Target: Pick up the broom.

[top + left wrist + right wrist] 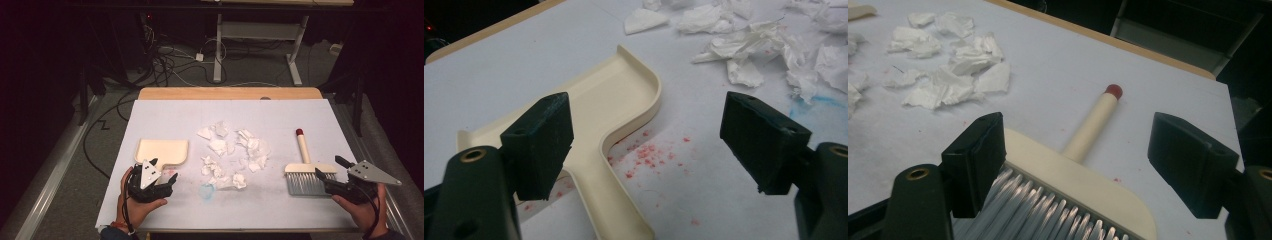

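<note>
A cream dustpan (162,151) lies at the left of the white table cover, its handle (611,195) pointing toward me. My left gripper (169,184) hovers open just behind that handle, and the handle runs between the two black pads (541,142) without touching them. A hand brush (305,170) with a cream, red-tipped handle (1093,125) and grey bristles (1048,212) lies at the right. My right gripper (331,168) is open at the brush's right end, its pads (979,155) spread over the bristle head. Crumpled white paper scraps (234,150) lie in the middle.
Red specks (644,155) and a faint blue smear (206,191) mark the cover near the dustpan. The wooden table edge (230,93) shows at the back. Cables and a desk frame (218,50) stand on the floor beyond.
</note>
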Motion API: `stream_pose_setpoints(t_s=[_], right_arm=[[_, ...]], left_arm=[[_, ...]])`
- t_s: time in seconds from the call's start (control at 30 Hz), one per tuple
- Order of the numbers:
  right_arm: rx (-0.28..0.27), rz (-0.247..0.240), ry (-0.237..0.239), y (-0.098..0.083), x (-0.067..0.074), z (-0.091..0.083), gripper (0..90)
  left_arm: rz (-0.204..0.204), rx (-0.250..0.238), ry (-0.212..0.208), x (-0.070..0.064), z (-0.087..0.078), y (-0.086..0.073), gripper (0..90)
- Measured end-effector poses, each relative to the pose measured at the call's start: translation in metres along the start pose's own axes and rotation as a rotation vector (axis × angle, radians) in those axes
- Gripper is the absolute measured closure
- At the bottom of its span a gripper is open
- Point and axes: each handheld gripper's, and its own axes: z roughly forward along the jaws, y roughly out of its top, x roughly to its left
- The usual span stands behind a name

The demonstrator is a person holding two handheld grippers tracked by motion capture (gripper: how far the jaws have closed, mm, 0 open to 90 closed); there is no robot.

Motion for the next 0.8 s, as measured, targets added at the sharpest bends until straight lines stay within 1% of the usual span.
stream_pose_setpoints(t_s=[0.13,0.23,0.27,0.33,0.4,0.43,0.47,0.57,0.6,0.67,0.7,0.77,0.8], right_arm=[[0.005,-0.022,-0.001,-0.002,0.0,0.001,24.7],[0.009,-0.024,0.001,0.0,0.0,0.002,25.6],[0.012,-0.036,-0.003,0.001,0.0,0.002,25.9],[0.021,-0.044,0.004,0.002,0.0,0.003,26.3],[0.021,-0.039,0.006,0.003,0.0,0.004,26.5],[0.019,-0.021,0.012,0.003,-0.001,0.005,26.6],[0.03,-0.018,0.026,0.004,-0.002,0.007,26.5],[0.042,-0.026,0.03,0.004,-0.001,0.008,26.5],[0.051,-0.026,0.041,0.005,0.0,0.008,26.7],[0.07,-0.032,0.044,0.008,0.001,0.01,27.0],[0.07,-0.032,0.044,0.008,0.001,0.01,27.0],[0.075,-0.023,0.036,0.011,0.0,0.012,28.1],[0.091,-0.012,0.041,0.015,-0.001,0.015,28.5]], left_arm=[[0.003,0.006,-0.004,0.0,0.003,0.0,20.3],[0.008,0.021,-0.004,0.0,0.004,-0.001,21.8],[0.006,0.023,-0.004,0.001,0.004,-0.002,21.8],[0.007,0.017,-0.007,0.002,0.003,-0.004,21.8],[0.008,0.02,-0.005,0.002,0.002,-0.004,21.7],[0.004,0.019,-0.009,0.002,0.002,-0.005,21.8],[0.005,0.018,-0.011,0.002,0.001,-0.005,21.7],[0.016,0.017,-0.009,0.0,-0.001,-0.005,21.7],[0.021,0.02,-0.01,-0.001,-0.002,-0.005,21.7],[0.027,0.028,-0.007,-0.002,-0.002,-0.006,21.7],[0.029,0.031,-0.008,-0.002,-0.001,-0.006,21.7],[0.033,0.038,-0.009,-0.003,-0.001,-0.006,21.7],[0.037,0.046,-0.011,-0.004,0.0,-0.006,21.7]])
